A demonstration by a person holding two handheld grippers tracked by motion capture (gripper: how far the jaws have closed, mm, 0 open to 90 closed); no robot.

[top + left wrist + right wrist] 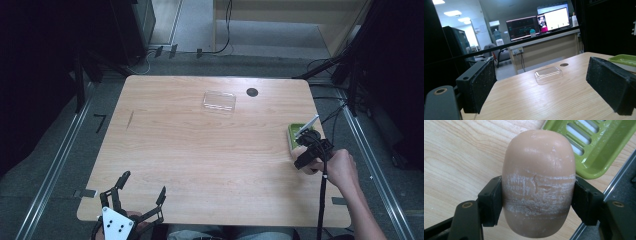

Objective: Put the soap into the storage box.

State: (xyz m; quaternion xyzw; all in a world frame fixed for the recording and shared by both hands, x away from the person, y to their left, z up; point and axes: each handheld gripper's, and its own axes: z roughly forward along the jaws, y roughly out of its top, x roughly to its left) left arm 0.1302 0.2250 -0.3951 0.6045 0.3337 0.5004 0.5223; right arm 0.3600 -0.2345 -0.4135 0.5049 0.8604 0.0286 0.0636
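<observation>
no readable text, labels or numbers, distant monitor screens (539,25) too blurred

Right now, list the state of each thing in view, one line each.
Soap bar: clamped between the right gripper's pads, held beside the dish.
Green soap dish: empty, at the table's right edge.
Clear lid: lying apart, mid-table.
Right gripper: shut on the soap.
Left gripper: open, holding nothing.

A peach-coloured soap bar (538,182), streaked white, sat beside a lime-green slotted soap dish (596,145) on the pale wood-grain table (200,150).
</observation>
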